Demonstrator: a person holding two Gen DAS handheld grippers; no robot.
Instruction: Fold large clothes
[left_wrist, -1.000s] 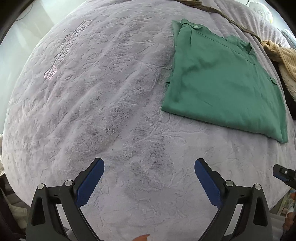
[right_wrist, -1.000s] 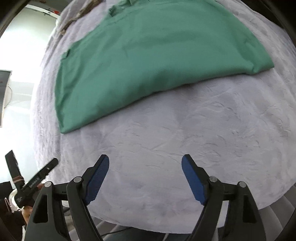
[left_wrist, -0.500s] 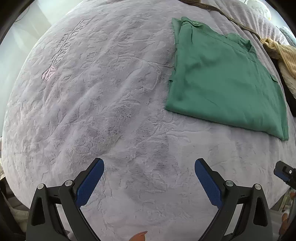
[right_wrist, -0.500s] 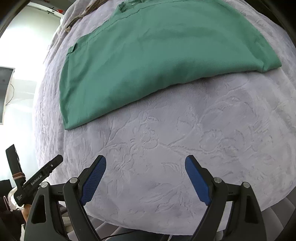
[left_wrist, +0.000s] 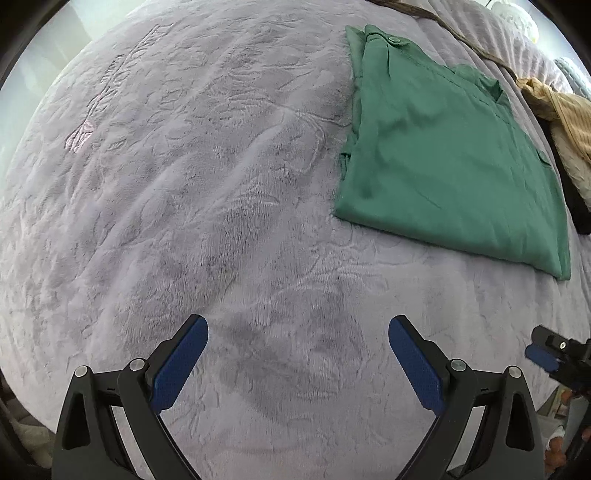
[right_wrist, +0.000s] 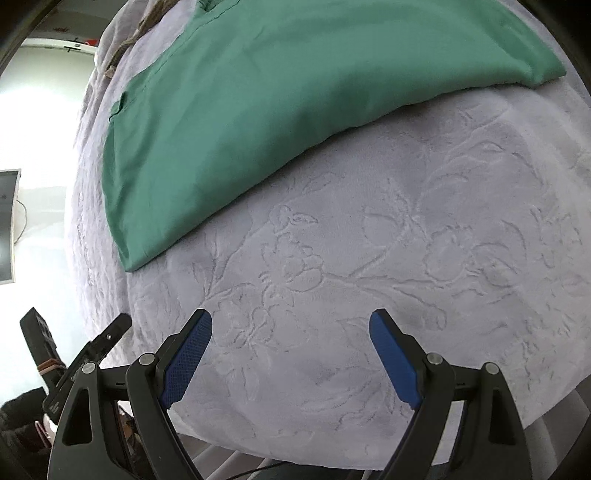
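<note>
A: In your left wrist view, what sat at nine o'clock?

B: Only the lavender blanket, plush and embossed with flowers, spread over the bed. Your left claw hung above it at six o'clock, released, blue pads wide apart and nothing between them.

A: And toward the right?

B: The green shirt lay folded flat on the blanket at about two o'clock, well apart from your left claw. Its buttoned end pointed to twelve o'clock. Past it, at the three o'clock rim, you had a tan striped cloth bunched up. Low at four o'clock, the tip of your right claw poked into view.

A: What did your right wrist view show?

B: At eight o'clock, part of the other black tool was visible off the bed's edge. The green shirt filled the top, from ten o'clock across to two o'clock, its near edge lying on the blanket. Your right claw sat at six o'clock, also released, empty, near the shirt's edge but not touching it.
</note>
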